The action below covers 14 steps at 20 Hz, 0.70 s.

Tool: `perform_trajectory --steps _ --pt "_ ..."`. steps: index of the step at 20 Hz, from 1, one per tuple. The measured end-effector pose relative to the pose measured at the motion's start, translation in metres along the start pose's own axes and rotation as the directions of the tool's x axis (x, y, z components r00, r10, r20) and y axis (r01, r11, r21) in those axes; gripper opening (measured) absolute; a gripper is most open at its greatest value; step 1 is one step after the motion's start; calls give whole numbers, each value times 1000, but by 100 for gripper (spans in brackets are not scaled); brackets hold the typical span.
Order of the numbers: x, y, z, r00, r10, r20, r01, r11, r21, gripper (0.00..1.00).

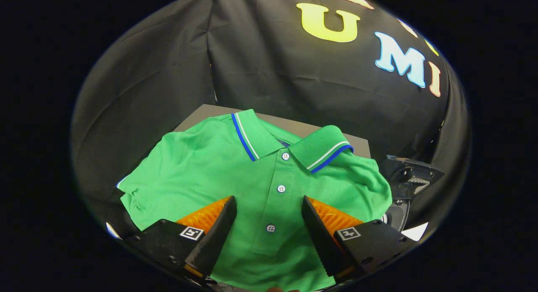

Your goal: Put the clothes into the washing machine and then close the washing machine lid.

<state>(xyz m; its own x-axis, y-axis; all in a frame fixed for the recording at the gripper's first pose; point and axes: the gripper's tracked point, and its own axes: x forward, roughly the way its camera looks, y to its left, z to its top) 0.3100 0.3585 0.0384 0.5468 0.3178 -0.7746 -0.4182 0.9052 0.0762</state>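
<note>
A green polo shirt [201, 174] with a blue-and-white striped collar lies spread flat on a grey table [294, 126], collar away from me and its button placket running between my fingers. My gripper [269, 203] hovers over the shirt's chest, open, one finger on each side of the placket and nothing held. To the right of the shirt, beyond the table's edge, part of a dark machine [410, 178] shows, with a round rim below it; whether this is the washing machine I cannot tell.
Black cloth walls close in behind and to the left of the table. A white patch [416, 232] lies low on the right near the dark machine.
</note>
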Motion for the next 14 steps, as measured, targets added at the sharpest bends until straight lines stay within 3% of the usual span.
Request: perform_trajectory --steps 9,14 --pt "-5 3 1 1000 28 2 -28 999 -24 98" --pt "-4 16 0 996 86 -7 -86 996 -34 43"
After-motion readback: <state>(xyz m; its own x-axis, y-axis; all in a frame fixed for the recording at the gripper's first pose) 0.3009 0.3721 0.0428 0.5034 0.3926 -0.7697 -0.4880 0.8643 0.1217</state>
